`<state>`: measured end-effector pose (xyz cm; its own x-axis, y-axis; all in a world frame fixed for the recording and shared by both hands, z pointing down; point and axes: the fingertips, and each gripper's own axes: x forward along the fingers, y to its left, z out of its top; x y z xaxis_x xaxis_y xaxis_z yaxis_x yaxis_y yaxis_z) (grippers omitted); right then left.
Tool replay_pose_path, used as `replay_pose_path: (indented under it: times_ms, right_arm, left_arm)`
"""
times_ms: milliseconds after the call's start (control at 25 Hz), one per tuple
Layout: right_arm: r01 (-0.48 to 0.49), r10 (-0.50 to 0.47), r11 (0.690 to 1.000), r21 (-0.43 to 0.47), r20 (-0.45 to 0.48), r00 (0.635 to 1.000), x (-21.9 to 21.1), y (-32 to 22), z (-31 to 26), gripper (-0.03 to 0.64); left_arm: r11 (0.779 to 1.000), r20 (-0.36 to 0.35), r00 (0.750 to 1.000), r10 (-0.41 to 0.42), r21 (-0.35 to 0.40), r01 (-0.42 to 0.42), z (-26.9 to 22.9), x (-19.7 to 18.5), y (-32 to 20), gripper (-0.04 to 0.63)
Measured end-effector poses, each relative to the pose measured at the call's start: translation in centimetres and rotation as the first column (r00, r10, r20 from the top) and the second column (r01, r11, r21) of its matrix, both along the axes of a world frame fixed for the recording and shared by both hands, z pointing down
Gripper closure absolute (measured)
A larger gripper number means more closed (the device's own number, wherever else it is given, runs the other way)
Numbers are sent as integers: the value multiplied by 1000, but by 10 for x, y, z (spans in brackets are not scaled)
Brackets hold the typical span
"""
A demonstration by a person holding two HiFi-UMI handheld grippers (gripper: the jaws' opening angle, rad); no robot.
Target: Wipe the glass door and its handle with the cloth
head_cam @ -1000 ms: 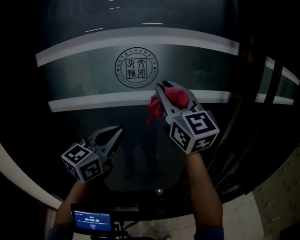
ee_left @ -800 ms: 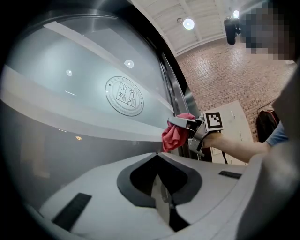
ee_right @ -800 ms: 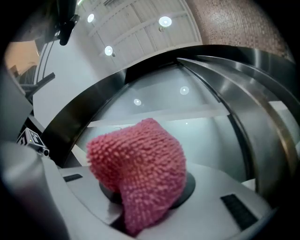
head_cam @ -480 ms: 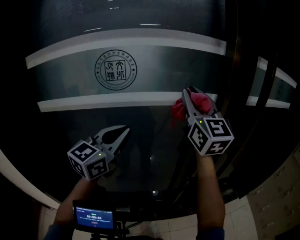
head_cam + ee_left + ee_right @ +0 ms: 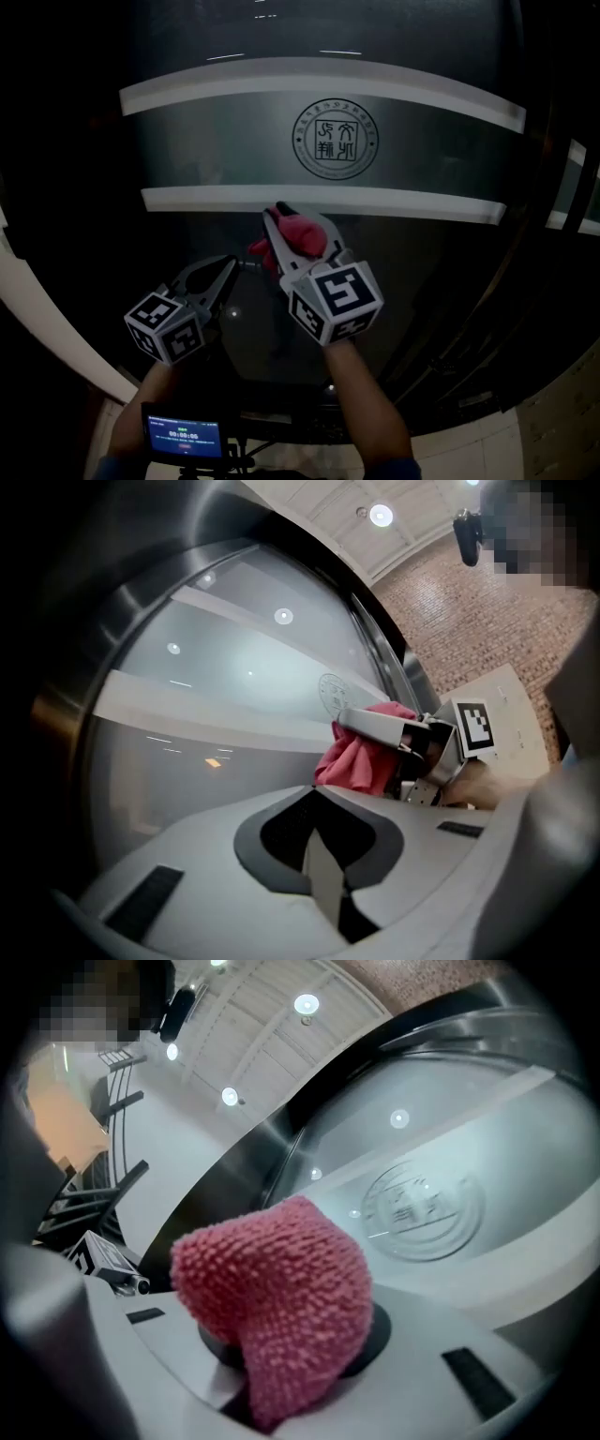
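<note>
The dark glass door (image 5: 412, 253) fills the head view, with two frosted bands (image 5: 394, 203) and a round seal logo (image 5: 335, 141). My right gripper (image 5: 286, 223) is shut on a pink cloth (image 5: 298, 239) and holds it against the glass just under the lower band, below and left of the logo. In the right gripper view the cloth (image 5: 272, 1283) bulges out of the jaws, with the logo (image 5: 422, 1206) beyond it. My left gripper (image 5: 228, 265) hangs shut and empty lower left, short of the glass. The left gripper (image 5: 314, 794) view shows the cloth (image 5: 356, 759) ahead. I cannot make out a handle.
A dark metal door frame (image 5: 553, 187) runs down the right side, with more banded glass past it. A pale curved edge (image 5: 37, 300) crosses the lower left. A small lit screen (image 5: 185, 439) sits at the bottom, and tiled floor (image 5: 525, 441) shows at the lower right.
My right gripper swept the cloth right along the lower band, then back left, past the logo, and slightly lower. The left gripper has stayed shut in about the same place.
</note>
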<state>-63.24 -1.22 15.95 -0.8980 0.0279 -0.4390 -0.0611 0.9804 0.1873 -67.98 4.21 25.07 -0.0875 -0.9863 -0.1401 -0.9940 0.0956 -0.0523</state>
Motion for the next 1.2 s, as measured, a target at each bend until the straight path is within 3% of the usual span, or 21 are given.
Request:
replay_pose_path:
  times_ms: [280, 400, 520, 720, 960, 1200]
  right_arm:
    - [196, -196, 981, -12, -62, 979, -138, 119, 25, 538]
    - [214, -215, 977, -16, -86, 973, -166, 136, 33, 538]
    - [193, -194, 981, -16, -104, 976, -167, 129, 38, 538]
    - [102, -102, 995, -7, -95, 990, -123, 78, 36, 538]
    - [-60, 58, 998, -32, -77, 995, -27, -14, 39, 538]
    - [-299, 293, 951, -73, -81, 953, 102, -131, 52, 538]
  left_arm:
    - [989, 17, 989, -144, -25, 145, 12, -65, 86, 589]
    - [988, 4, 988, -152, 1, 152, 11, -77, 102, 589]
    - [991, 3, 991, -136, 6, 136, 12, -76, 100, 589]
    - [999, -30, 998, -46, 8, 47, 16, -51, 58, 589]
    - [995, -23, 995, 97, 9, -96, 14, 22, -23, 589]
    - [972, 3, 972, 236, -7, -236, 15, 107, -100, 589]
